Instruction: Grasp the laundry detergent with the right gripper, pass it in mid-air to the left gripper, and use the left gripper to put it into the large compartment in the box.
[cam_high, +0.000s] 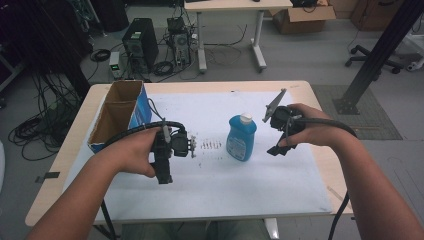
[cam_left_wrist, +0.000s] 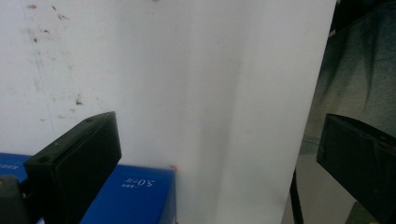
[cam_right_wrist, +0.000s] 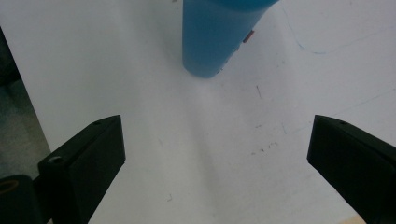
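high view: box (cam_high: 120, 116) flanks bottle (cam_high: 241, 138)

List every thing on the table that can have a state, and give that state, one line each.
blue bottle: upright on the white sheet, white cap on, untouched.
cardboard box: top open, standing at the table's left edge.
left gripper: jaws open, holding nothing.
right gripper: jaws open, holding nothing, pointed at the bottle's base.
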